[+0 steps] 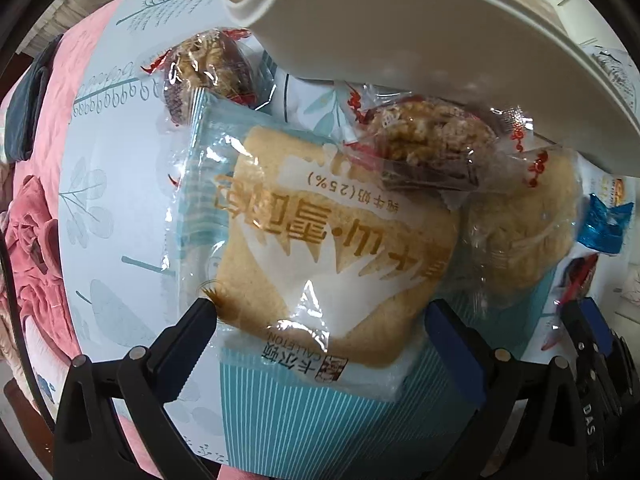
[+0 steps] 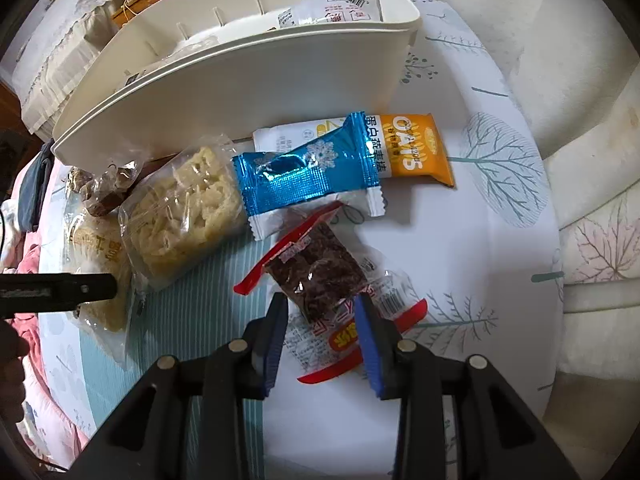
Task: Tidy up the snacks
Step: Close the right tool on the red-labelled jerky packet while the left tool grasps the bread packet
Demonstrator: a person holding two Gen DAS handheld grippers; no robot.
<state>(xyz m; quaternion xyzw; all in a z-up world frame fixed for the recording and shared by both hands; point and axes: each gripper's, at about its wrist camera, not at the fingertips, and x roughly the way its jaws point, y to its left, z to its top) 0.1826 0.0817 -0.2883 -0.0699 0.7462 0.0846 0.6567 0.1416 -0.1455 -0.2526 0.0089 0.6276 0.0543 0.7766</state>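
Note:
My left gripper (image 1: 320, 312) is open, its fingers on either side of a packaged bread slice (image 1: 320, 248) with a teal striped wrapper lying on the table. Two clear-wrapped nut bars (image 1: 432, 140) (image 1: 204, 76) lie beyond it, one resting on the bread pack. My right gripper (image 2: 322, 308) is open around a red-edged pack of dark snack (image 2: 320, 276), the fingers beside it and not closed. A blue foil snack (image 2: 304, 180), an orange oats bar (image 2: 412, 152) and a pale noodle-like cake (image 2: 180, 216) lie in front of the white bin (image 2: 240, 92).
The white bin (image 1: 400, 20) overhangs the snacks and holds a white packet (image 2: 336, 8). The round table carries a pale leaf-print cloth (image 2: 480, 220). A pink blanket (image 1: 44, 200) lies left; a cream cushioned seat (image 2: 592, 160) stands right. The left gripper's finger (image 2: 60, 286) shows at the left.

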